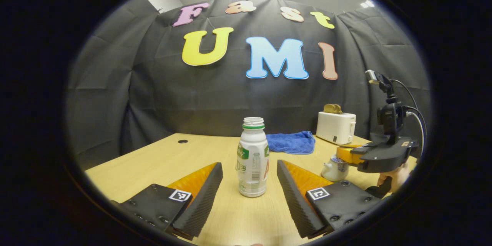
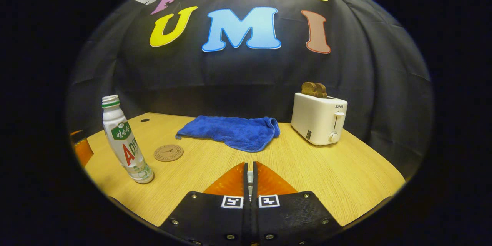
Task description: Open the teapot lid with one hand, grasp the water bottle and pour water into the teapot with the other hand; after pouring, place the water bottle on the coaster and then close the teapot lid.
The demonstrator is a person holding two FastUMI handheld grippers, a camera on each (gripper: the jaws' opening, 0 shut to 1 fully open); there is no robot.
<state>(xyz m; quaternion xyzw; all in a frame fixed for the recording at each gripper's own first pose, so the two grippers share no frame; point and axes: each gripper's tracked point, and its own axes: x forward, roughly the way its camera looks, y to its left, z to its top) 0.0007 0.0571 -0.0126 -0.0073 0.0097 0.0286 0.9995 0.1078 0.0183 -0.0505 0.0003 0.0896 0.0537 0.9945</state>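
Between the spread fingers of the left gripper (image 1: 250,196) the uncapped water bottle (image 1: 252,157) stands upright on the table (image 1: 153,161), untouched, while the right gripper (image 2: 250,178), nearly pressed together, perhaps pinches the teapot (image 1: 335,167) lid.

The counter (image 2: 307,169) looks like pale wood-grain laminate with a smooth, faintly satin face. The water bottle (image 1: 252,157) is glossy white plastic under a printed wrap. The towel (image 2: 234,130) is soft, fuzzy blue cloth. The toaster (image 2: 319,119) has a smooth, semi-gloss white plastic shell. The coaster (image 2: 168,152) looks matt, like cork or wood. The teapot (image 1: 333,168) appears glazed ceramic.
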